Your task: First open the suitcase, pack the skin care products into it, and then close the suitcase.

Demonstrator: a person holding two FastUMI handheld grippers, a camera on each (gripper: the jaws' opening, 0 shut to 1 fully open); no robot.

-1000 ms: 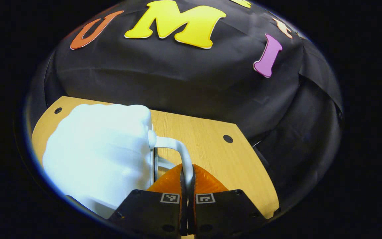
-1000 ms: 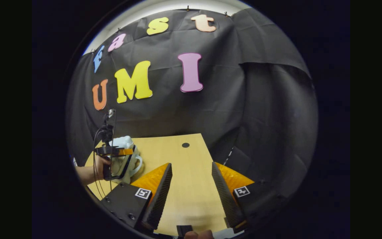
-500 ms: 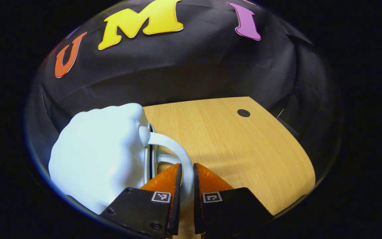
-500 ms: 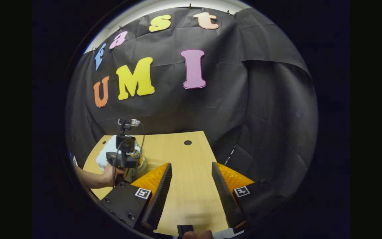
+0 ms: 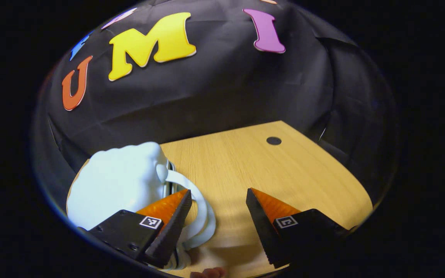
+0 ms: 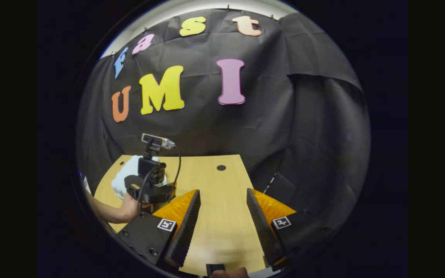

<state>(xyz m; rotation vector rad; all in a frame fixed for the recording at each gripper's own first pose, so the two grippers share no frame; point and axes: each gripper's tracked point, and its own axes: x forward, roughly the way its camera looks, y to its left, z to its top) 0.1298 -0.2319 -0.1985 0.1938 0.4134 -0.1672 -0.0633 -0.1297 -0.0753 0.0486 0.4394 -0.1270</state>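
Note:
A small white suitcase (image 5: 118,181) rests on the wooden table (image 5: 292,170) at the left, its curved white handle (image 5: 201,204) pointing toward me. My left gripper (image 5: 218,193) is open; its left finger lies against the handle and nothing sits between the fingers. In the right gripper view the suitcase (image 6: 124,175) shows at the table's far left, partly hidden behind the left gripper (image 6: 151,191) and the hand (image 6: 128,208) that holds it. My right gripper (image 6: 222,191) hangs open over the bare table (image 6: 214,220), well to the right of the suitcase.
A black cable hole (image 5: 273,140) sits near the table's far right corner, also seen as a cable hole (image 6: 221,167) in the right gripper view. Black cloth walls close in behind and to the right of the table.
My left gripper, shut on the suitcase handle a second ago, has opened wide and let it go. The suitcase has settled lower on the table. The right gripper has barely moved.

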